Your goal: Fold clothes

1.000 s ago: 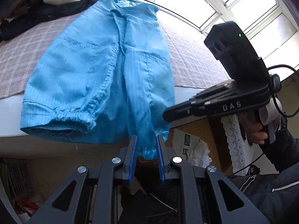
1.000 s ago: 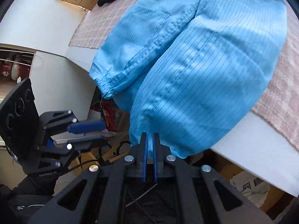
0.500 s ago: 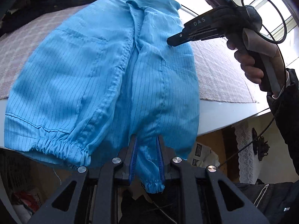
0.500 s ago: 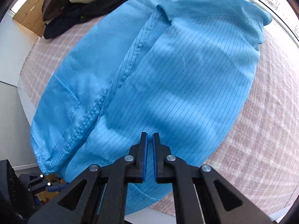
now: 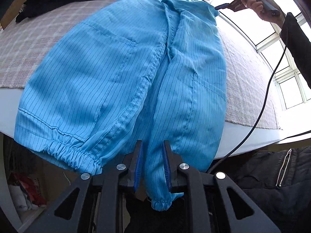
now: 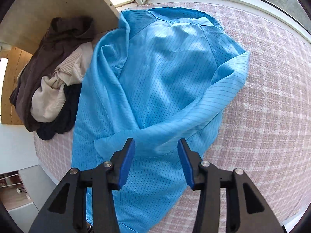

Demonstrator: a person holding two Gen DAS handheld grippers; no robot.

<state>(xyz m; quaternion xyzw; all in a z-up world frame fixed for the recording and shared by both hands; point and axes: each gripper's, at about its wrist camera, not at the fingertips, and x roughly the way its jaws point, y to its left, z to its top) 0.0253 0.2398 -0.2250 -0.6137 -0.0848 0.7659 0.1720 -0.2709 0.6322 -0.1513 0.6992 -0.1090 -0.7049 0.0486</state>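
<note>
Blue jacket lies lengthwise, collar twd window, hem over table edge. Left gripper clamps sleeve cuff; right gripper just opening, empty.

The setting is a domestic room. A surface covered with a pink checked woven cloth stands directly beside large windows. A heap of worn clothes lies at one end. Household clutter sits underneath.

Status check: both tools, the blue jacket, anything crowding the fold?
Left tool shut on sleeve cuff. Right tool open above blue jacket, jaws just opened. Clothes pile touching jacket's side.
</note>
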